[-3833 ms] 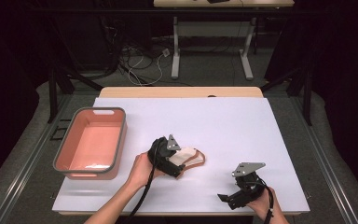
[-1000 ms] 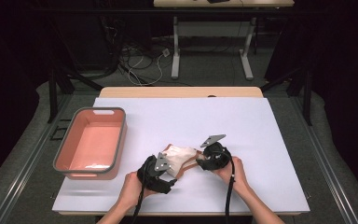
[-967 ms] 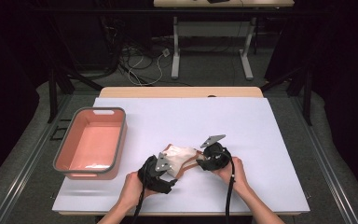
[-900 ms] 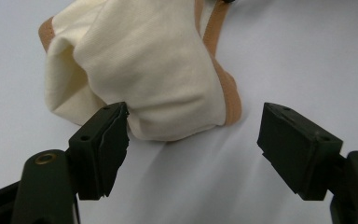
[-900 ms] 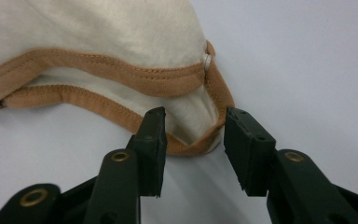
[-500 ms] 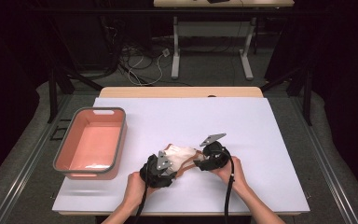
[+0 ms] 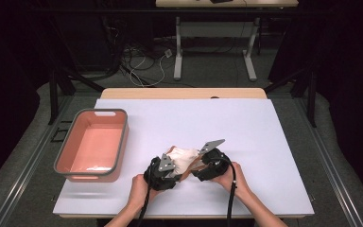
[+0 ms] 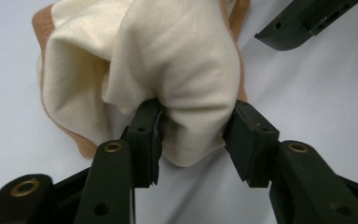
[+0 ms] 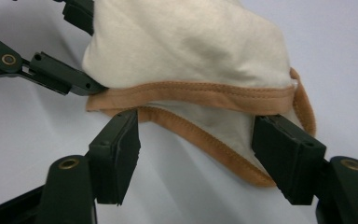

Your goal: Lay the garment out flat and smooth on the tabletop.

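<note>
A cream cloth with tan trim point(image 7: 185, 156) lies bunched on the white table point(image 7: 264, 142) between both grippers. My left gripper point(image 7: 177, 168) comes at it from the left. In the left gripper view the cloth point(image 8: 177, 60) bulges between the jaws of that gripper point(image 8: 193, 135), whose pads have just been closing and now squeeze a thick fold. My right gripper point(image 7: 196, 166) faces it from the right. Its jaws have just been opening, and in the right gripper view this gripper point(image 9: 196, 140) stands wide, with the trimmed edge of the cloth point(image 9: 186, 42) lying loose between the jaws.
A pink bin with a grey rim point(image 7: 123, 137) stands at the table's left. The far half and the right side of the white tabletop are bare. One jaw of the right gripper point(image 8: 303, 23) juts in just beyond the cloth in the left gripper view.
The left jaws have drawn in onto the bunched cloth. The right jaws have spread apart and let the cloth's edge go. Both hands have stayed almost where they were.
</note>
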A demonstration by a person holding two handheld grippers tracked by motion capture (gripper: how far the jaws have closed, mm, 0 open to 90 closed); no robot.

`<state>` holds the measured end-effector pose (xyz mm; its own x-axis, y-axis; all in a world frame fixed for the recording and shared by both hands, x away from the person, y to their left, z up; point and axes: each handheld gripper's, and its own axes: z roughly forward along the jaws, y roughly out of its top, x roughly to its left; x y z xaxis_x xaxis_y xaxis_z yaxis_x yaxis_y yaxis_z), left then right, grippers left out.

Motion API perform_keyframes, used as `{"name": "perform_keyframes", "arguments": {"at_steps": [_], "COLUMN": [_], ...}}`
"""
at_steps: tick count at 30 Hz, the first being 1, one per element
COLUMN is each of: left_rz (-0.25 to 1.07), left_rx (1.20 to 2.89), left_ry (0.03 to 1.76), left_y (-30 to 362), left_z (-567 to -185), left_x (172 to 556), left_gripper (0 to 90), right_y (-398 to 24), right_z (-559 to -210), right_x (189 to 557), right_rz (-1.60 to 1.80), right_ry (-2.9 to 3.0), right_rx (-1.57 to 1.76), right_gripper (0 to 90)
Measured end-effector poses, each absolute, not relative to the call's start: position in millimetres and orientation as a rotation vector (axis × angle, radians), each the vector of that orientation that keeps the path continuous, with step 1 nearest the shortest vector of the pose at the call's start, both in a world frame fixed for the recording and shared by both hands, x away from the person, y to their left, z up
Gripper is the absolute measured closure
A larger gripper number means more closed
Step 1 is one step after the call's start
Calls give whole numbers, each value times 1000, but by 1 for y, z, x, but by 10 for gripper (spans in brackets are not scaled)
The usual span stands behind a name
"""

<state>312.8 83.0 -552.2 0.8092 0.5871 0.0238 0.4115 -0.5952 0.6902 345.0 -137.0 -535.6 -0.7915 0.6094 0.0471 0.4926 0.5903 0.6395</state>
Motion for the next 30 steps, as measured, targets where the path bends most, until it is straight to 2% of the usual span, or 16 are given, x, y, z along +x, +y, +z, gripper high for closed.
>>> {"name": "perform_keyframes", "arguments": {"at_steps": [3,4,8,13,18,22,27,30], "left_rz": [340,343,375,409,423,413,388,363], "left_rx": [2298,2304,2301,2270,2273,2294,2289,2283], "left_ry": [715,710,739,838,870,862,848,821], "left_y": [90,94,112,127,122,114,109,108], "left_z": [-545,-542,-534,-535,-542,-548,-553,-554], "left_x": [311,311,311,324,337,344,347,348], "left_gripper": [470,417,354,355,360,476,575,669], "right_y": [-136,-136,-136,-131,-119,-108,-97,-91], "right_z": [-536,-535,-533,-531,-530,-532,-539,-544], "right_x": [343,343,342,338,330,325,320,318], "right_rz": [973,984,1032,1062,1048,1002,952,943], "right_ry": [2632,2627,2624,2636,2652,2677,2684,2674], "right_rx": [923,923,941,968,965,963,956,918], "right_gripper": [366,375,374,288,192,183,323,438]}}
